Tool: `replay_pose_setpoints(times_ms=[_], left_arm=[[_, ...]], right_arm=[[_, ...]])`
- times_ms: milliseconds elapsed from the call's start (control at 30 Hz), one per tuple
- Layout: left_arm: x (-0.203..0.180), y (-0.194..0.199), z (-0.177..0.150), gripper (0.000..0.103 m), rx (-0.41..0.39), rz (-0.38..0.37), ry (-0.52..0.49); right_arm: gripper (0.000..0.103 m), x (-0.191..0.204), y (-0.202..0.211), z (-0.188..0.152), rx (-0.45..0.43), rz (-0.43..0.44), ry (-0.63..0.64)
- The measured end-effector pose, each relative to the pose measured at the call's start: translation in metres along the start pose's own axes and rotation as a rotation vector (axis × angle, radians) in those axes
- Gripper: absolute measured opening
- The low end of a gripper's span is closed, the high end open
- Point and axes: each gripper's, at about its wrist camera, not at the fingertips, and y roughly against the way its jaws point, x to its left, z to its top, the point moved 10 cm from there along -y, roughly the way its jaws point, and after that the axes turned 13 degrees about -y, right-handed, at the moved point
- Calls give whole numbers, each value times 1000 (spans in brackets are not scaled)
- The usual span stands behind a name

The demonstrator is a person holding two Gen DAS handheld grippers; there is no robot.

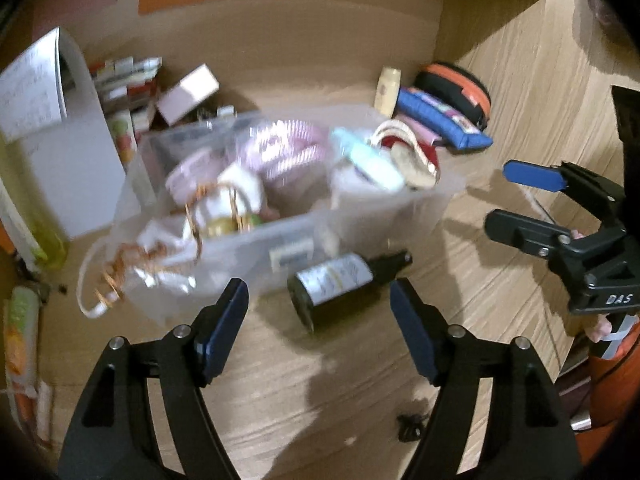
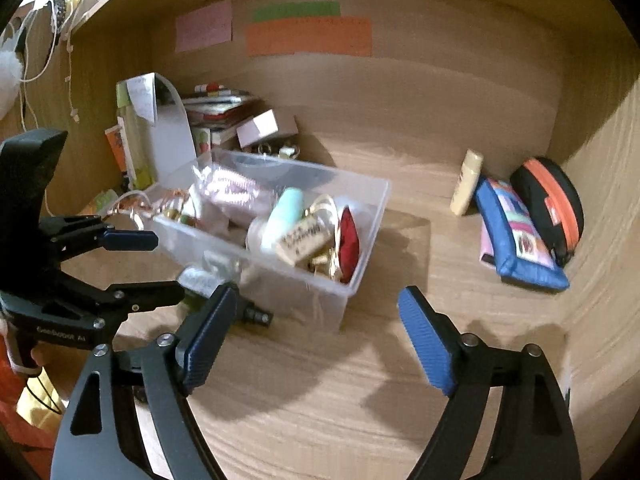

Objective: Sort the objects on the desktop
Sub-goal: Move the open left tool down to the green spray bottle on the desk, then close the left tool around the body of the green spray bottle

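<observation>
Your left gripper (image 1: pixel 318 312) stands wide open and empty, the dark bottle (image 1: pixel 340 284) lying on its side on the desk (image 1: pixel 280 380) just ahead, touching or nearly touching the clear bin (image 1: pixel 304 224); your right gripper (image 2: pixel 316 332) is likewise open, holding nothing; the bottle looks like glass, so likely heavy, smooth and breakable; take it across the labelled body, not the thin neck.
</observation>
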Motion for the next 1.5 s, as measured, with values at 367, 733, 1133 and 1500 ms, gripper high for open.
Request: replay_pose_setpoints(times_ms=[367,733,1133,1500], left_arm=[[-19,-39,-5,73,101,-77,5],[-19,-60,2,74,130,-99,41],[-17,-40,0,64,73,-113,45],[23,6,-13,64,-4,-29,106]], right_arm=[[81,-17,2,-22,34,-6,-7],[81,-20,2,-33,63,15,-6],[81,8,-5,-55,125,79,9],[81,61,3,-70,100,151,124]])
